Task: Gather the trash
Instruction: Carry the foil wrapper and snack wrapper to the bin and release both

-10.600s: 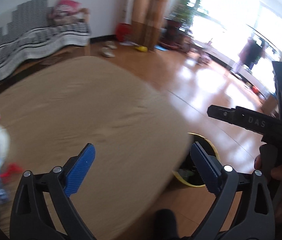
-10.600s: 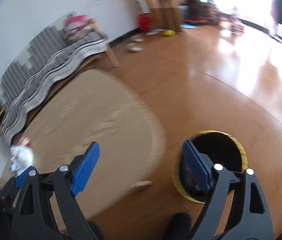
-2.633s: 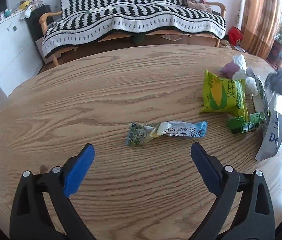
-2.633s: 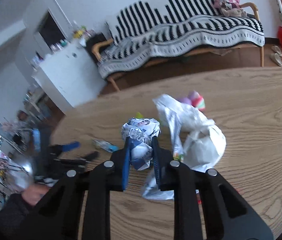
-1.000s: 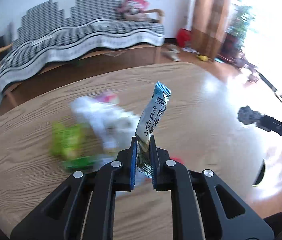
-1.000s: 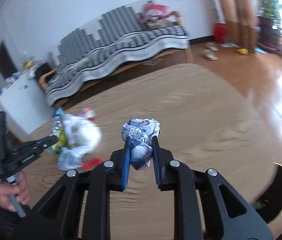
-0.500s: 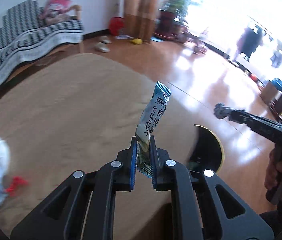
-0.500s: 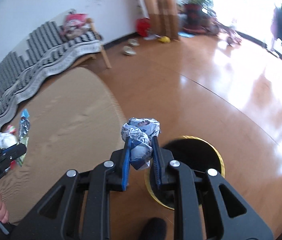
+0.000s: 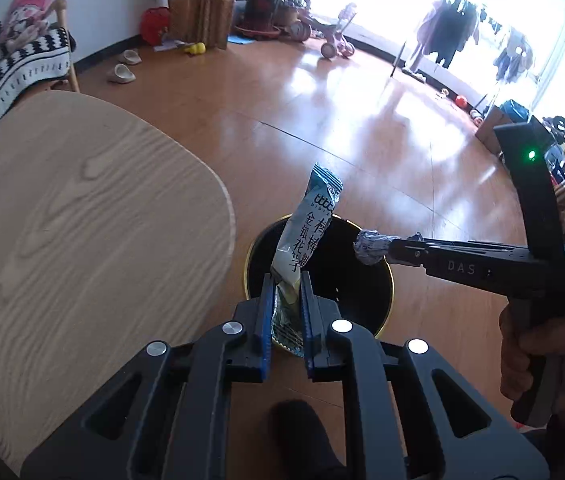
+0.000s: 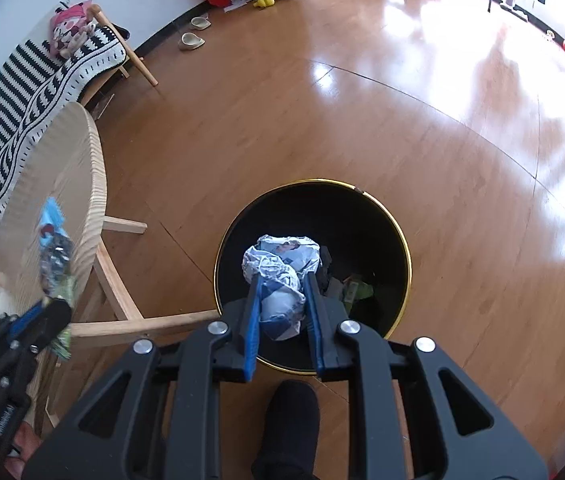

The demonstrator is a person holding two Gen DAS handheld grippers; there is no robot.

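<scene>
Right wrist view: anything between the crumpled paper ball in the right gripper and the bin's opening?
Nothing. In the right wrist view the crumpled paper ball, clamped in the right gripper, hangs over the bin's open mouth.

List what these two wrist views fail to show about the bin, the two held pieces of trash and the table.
- Bin contents: right wrist view, mostly dark, partly behind the crumpled paper and right gripper.
- Bin's near rim: left wrist view, hidden by the left gripper.
- Snack wrapper: its lower end is between the pads; blurred in the right wrist view.
- Table: cut off by the left edge; the trash on it is out of frame.
</scene>
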